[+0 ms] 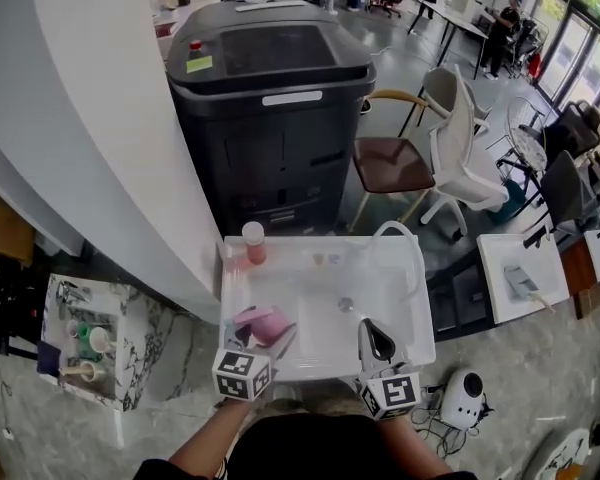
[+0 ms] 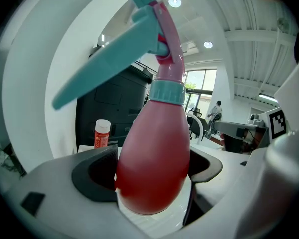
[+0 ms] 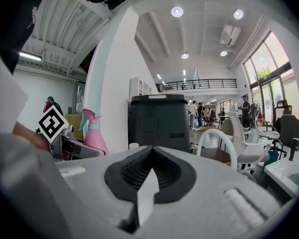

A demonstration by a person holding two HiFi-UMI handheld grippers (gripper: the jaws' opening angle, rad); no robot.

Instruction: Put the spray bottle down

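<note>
My left gripper is shut on the belly of a pink spray bottle, which has a teal trigger and collar. In the head view the spray bottle sits over the front left part of the white basin, with the left gripper around it. Whether its base touches the basin I cannot tell. To its right, my right gripper hangs above the basin's front with its jaws together and nothing between them. In the right gripper view, the right gripper looks past the spray bottle at the left.
A small orange bottle with a white cap stands at the basin's back left. A white curved faucet rises at the back right. A big black machine stands behind the basin, a white pillar to the left, and chairs to the right.
</note>
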